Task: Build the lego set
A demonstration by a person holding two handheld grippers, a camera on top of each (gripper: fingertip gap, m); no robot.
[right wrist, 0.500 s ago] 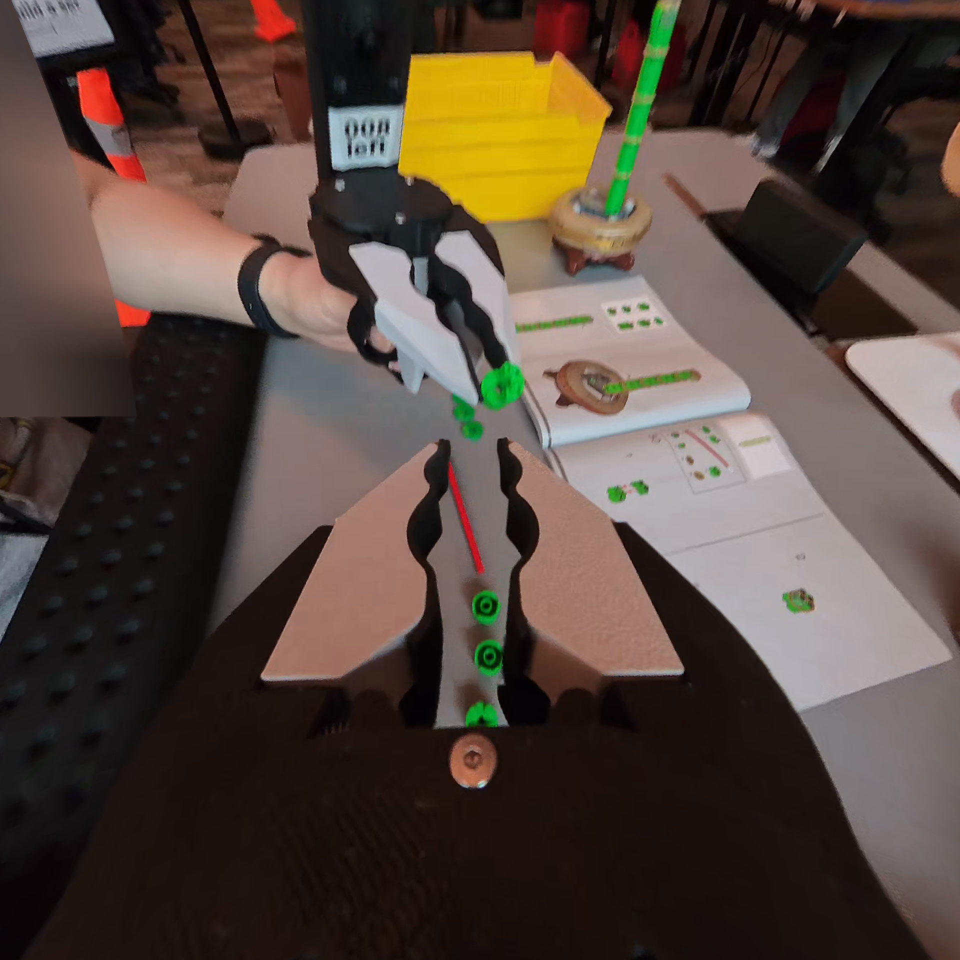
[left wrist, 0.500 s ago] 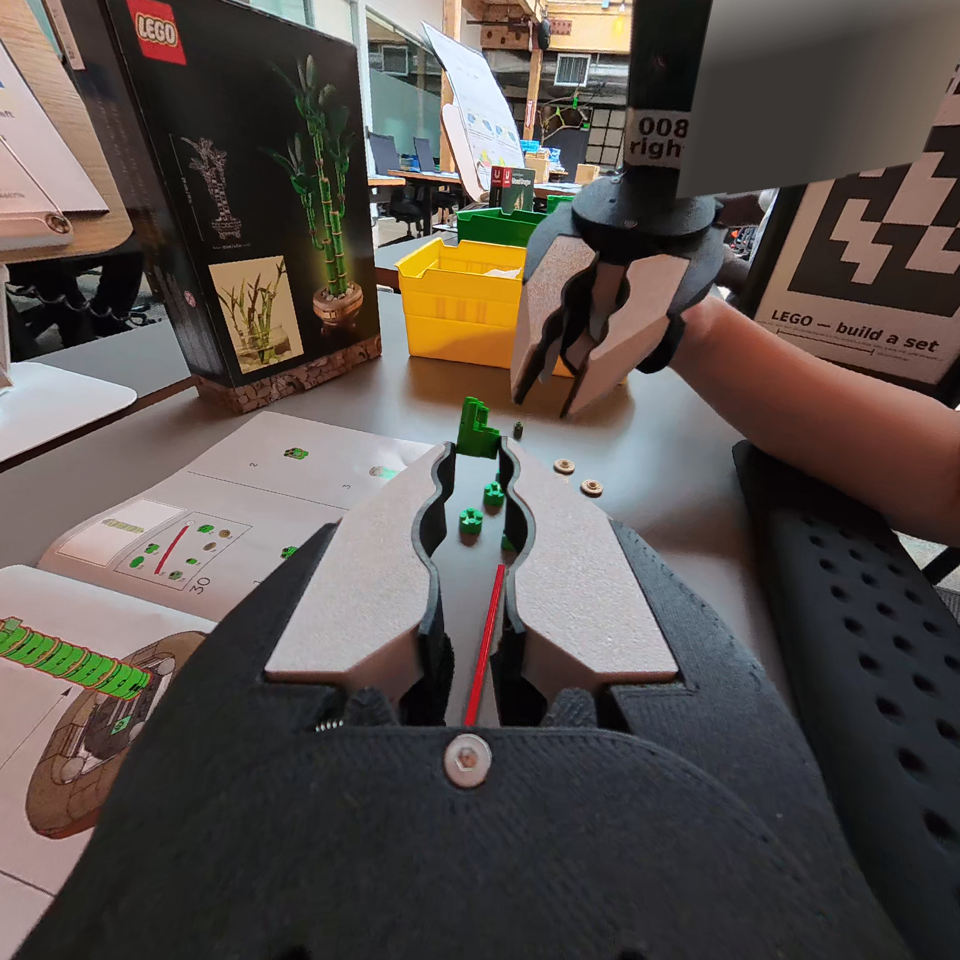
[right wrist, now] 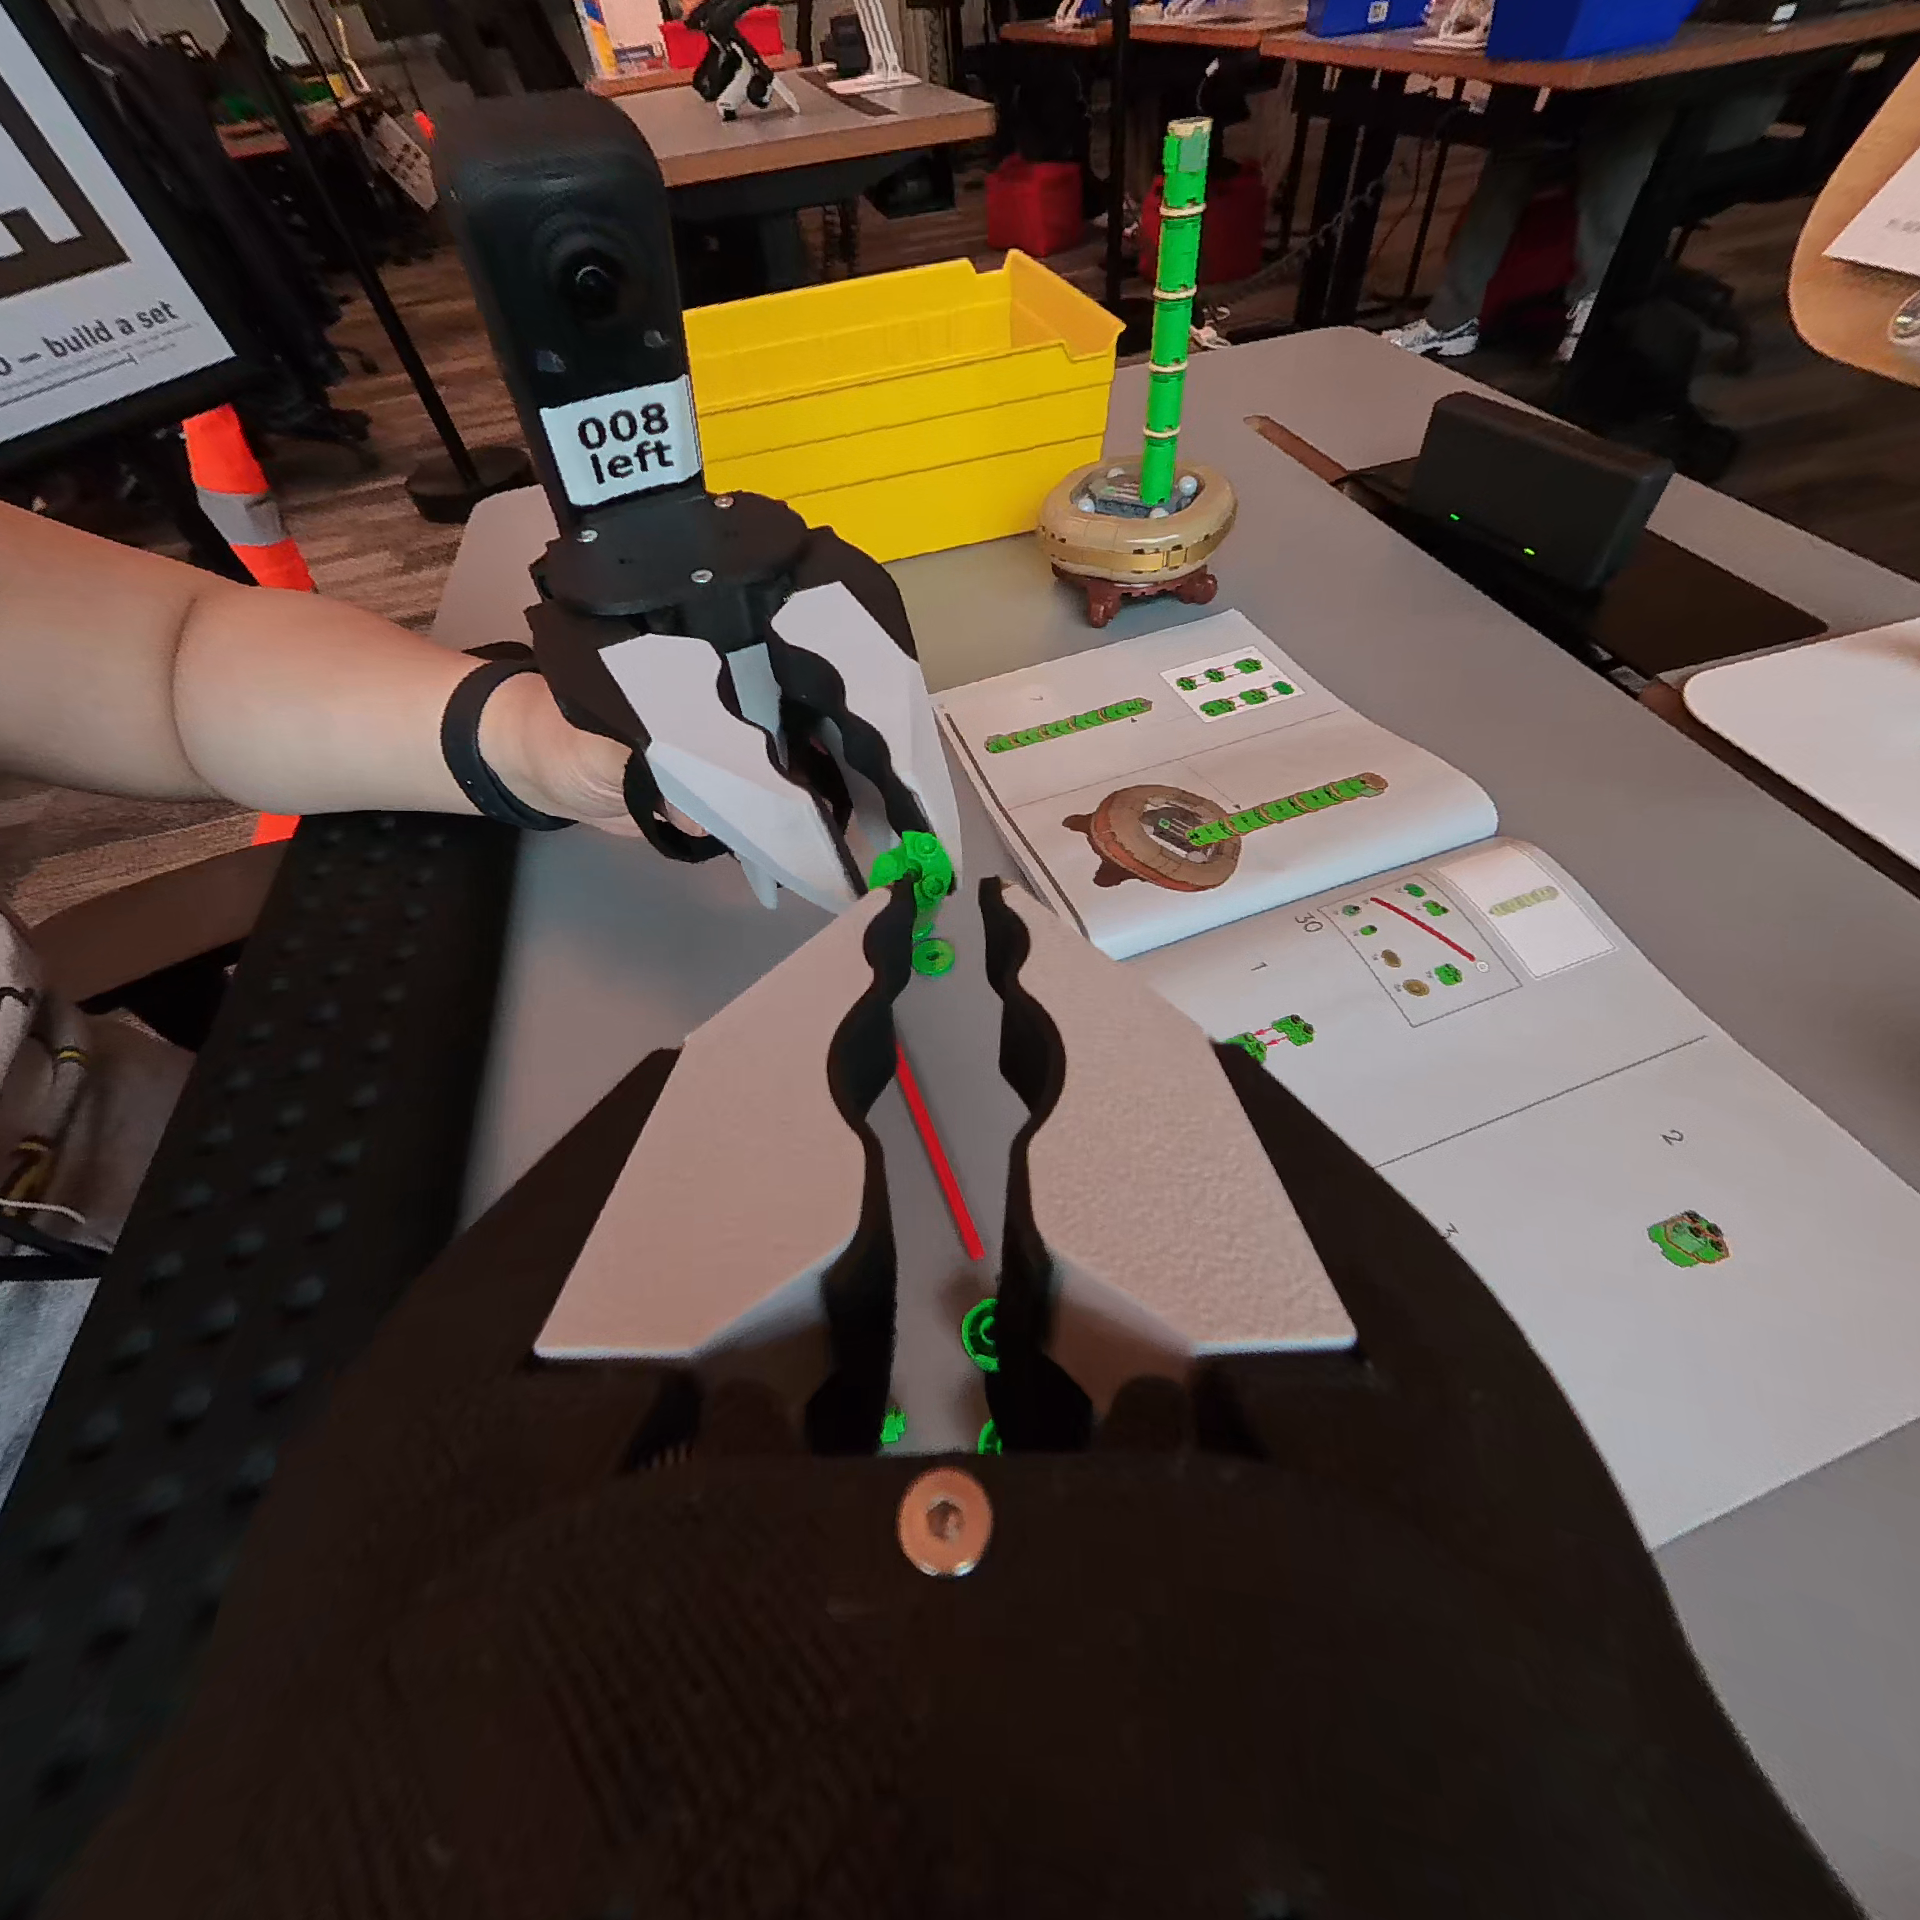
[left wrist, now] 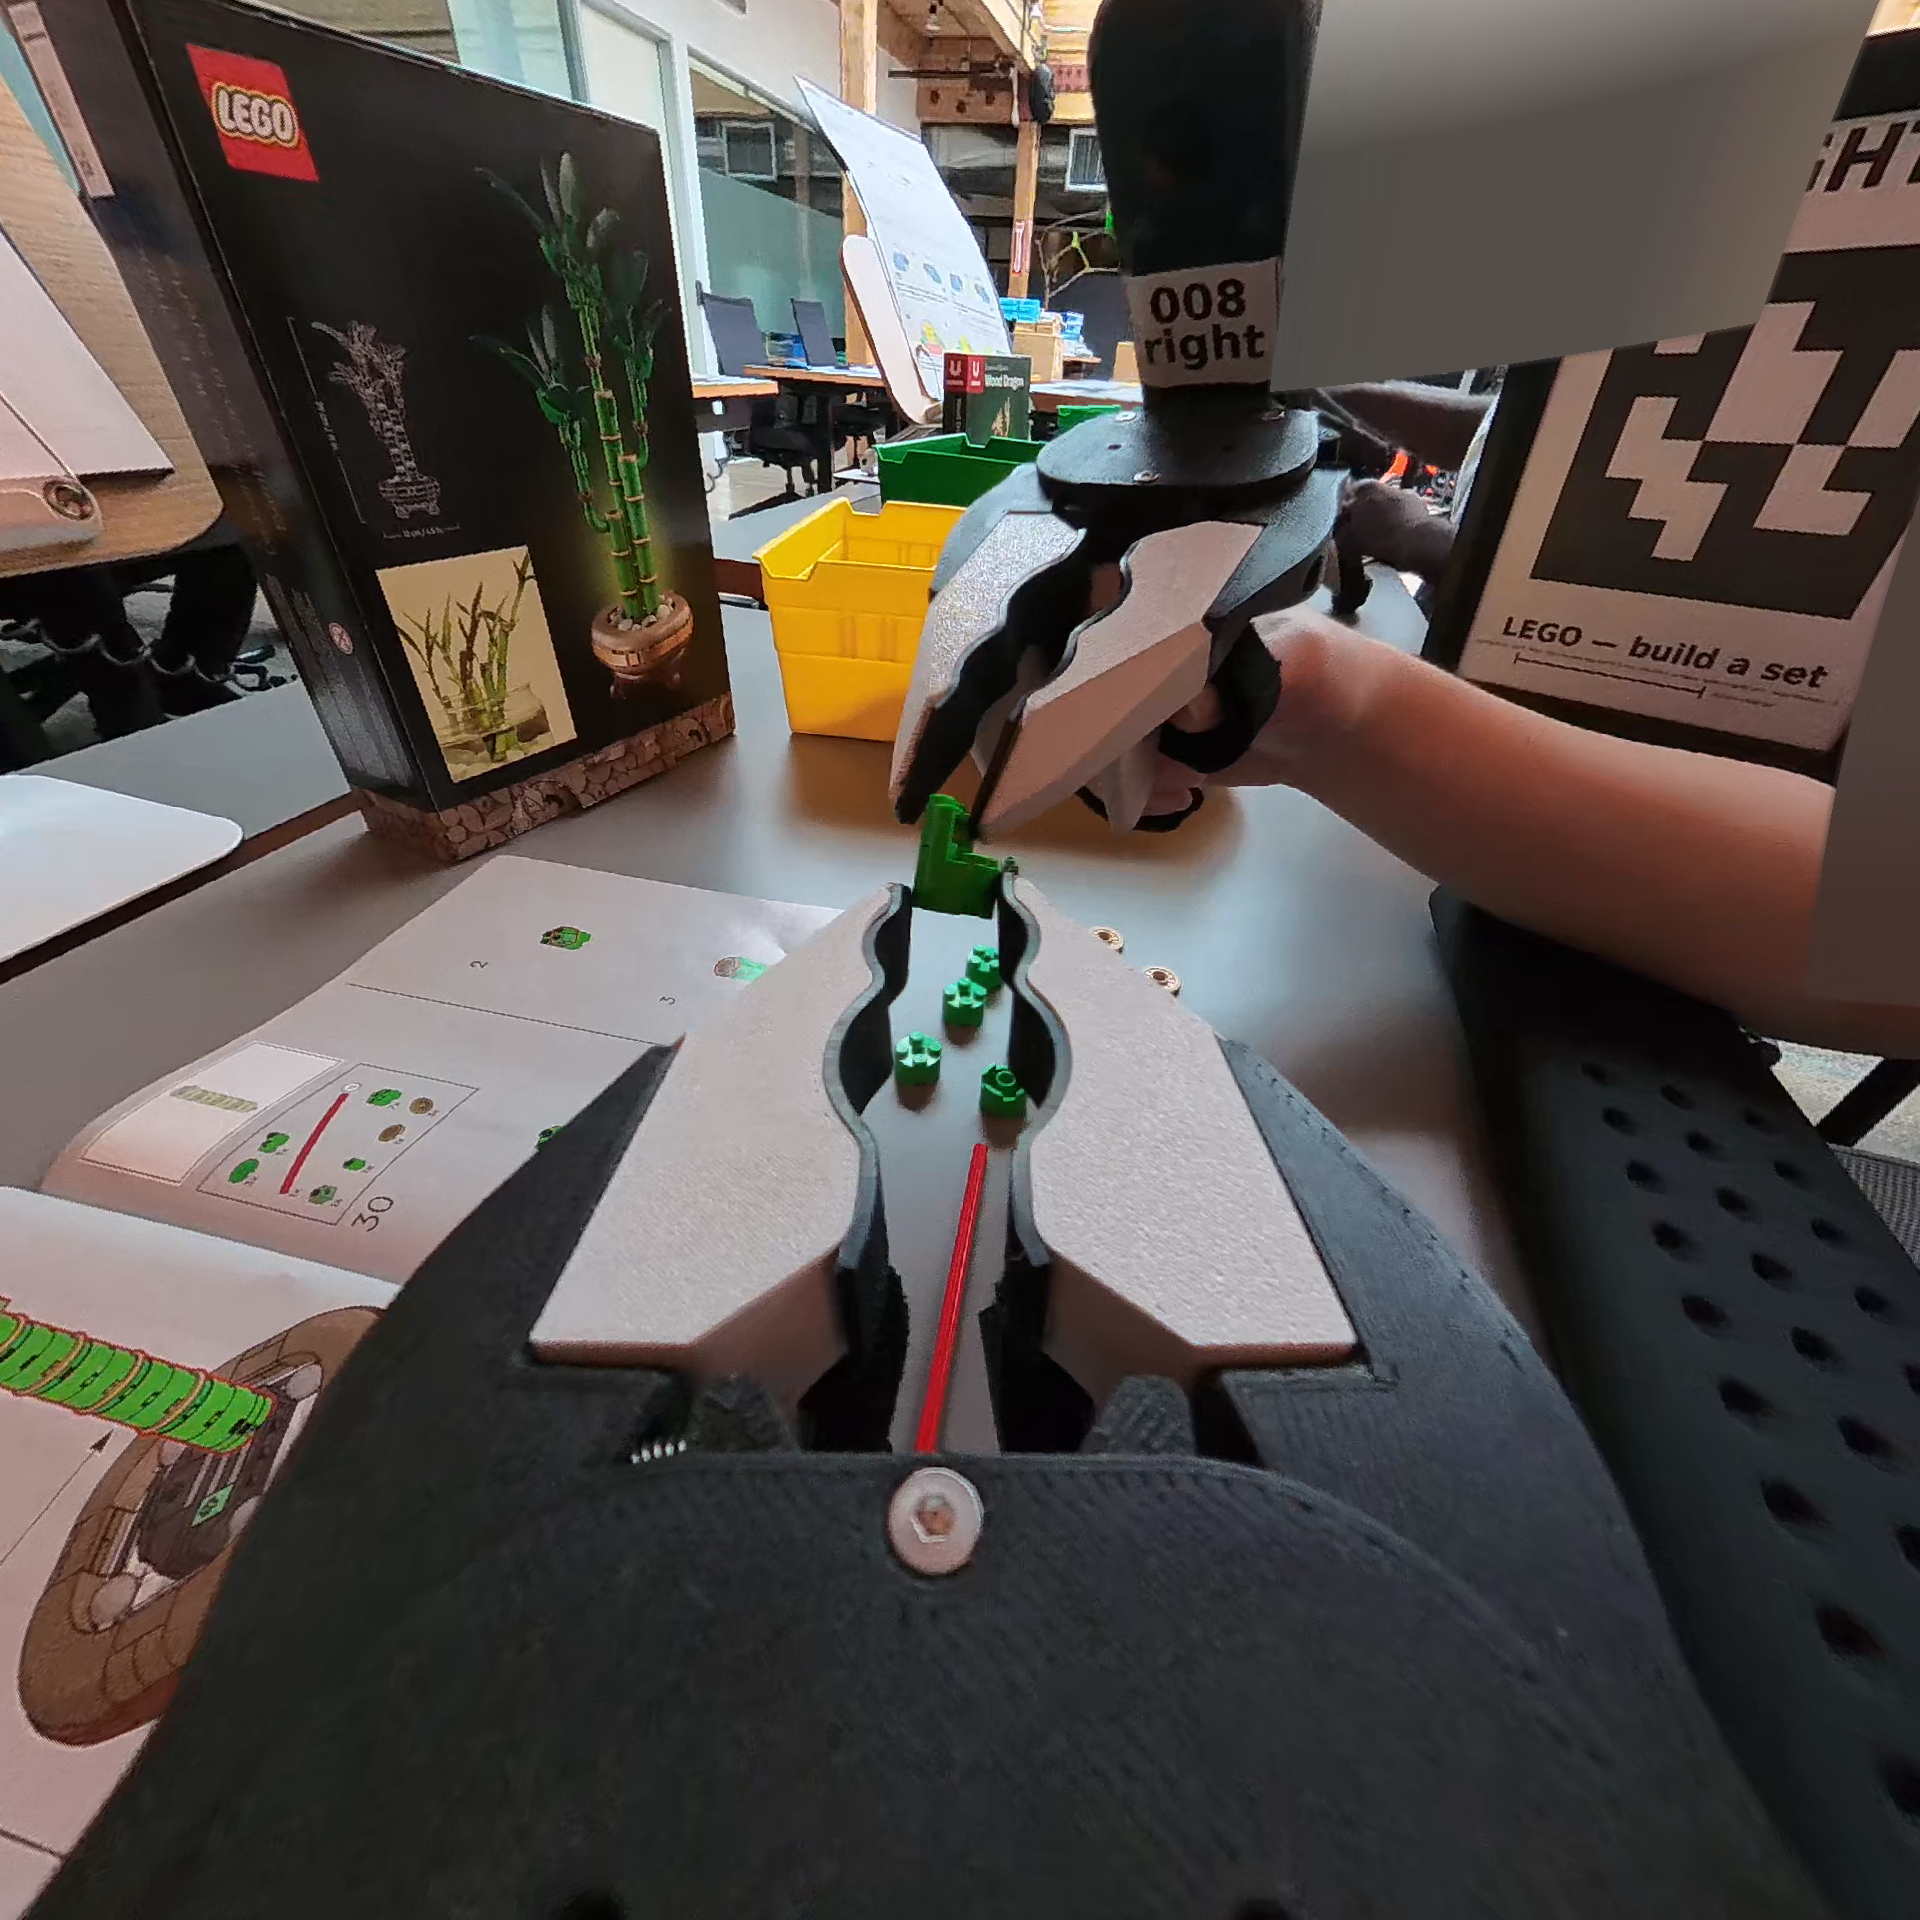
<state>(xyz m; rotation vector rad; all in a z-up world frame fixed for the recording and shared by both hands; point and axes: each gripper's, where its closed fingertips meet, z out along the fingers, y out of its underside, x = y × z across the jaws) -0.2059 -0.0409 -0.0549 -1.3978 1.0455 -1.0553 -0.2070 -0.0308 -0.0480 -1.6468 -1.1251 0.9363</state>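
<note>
Now we are bringing the right gripper (left wrist: 951,821) down onto the green piece (left wrist: 956,862) — left gripper (left wrist: 954,902) clamping it, right jaws narrowly parted.

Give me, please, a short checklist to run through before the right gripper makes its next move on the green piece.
1. Left gripper holds the green stepped piece: ok, clamped between its fingertips, above the table.
2. Right gripper is open to take the piece: ok, a gap shows between its fingers, and its tips sit on either side of the piece's top.
3. Right fingertips touch the piece: cannot tell.
4. Red rod is at hand: ok, it lies on the table under both grippers.
5. Small green round pieces are available: ok, four lie loose near the rod.
6. Instruction booklet is open: ok.
</note>
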